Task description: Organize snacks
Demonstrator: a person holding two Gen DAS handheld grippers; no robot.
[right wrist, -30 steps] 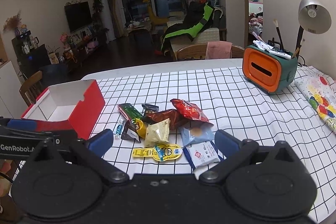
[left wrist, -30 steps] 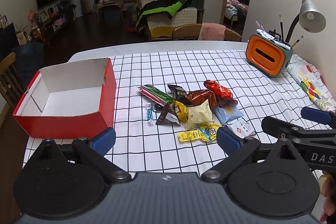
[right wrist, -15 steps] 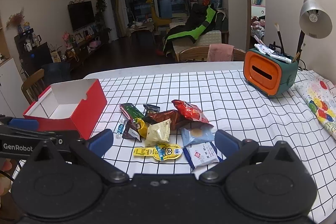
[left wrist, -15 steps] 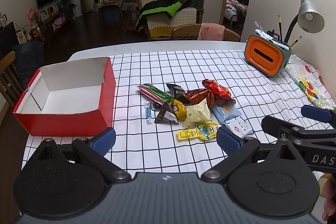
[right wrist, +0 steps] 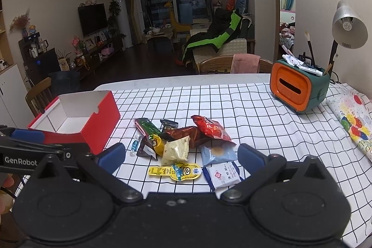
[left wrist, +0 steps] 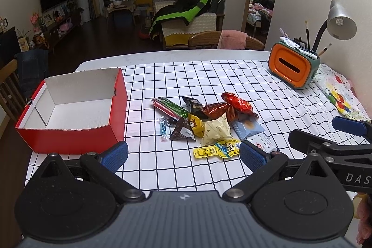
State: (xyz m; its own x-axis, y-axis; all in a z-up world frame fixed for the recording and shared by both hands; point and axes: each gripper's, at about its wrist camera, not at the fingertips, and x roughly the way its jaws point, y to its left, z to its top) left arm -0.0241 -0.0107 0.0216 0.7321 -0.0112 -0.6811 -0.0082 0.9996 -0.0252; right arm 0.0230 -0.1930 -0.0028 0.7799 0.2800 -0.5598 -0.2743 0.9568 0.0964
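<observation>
Snack packets (left wrist: 209, 120): heaped mid-desk (left wrist: 209, 76), right of the empty red box (left wrist: 69, 136).
Handling: light, crinkly, slippery, likely crushable; pinch a sealed edge.
Left gripper (left wrist: 183, 152): spread wide, nothing held.
Right gripper (right wrist: 181, 155): likewise released.

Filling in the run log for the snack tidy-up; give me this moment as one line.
left tool: open, holds nothing | right tool: open, holds nothing | snack pile: on checked tablecloth | red box: no snacks visible inside
</observation>
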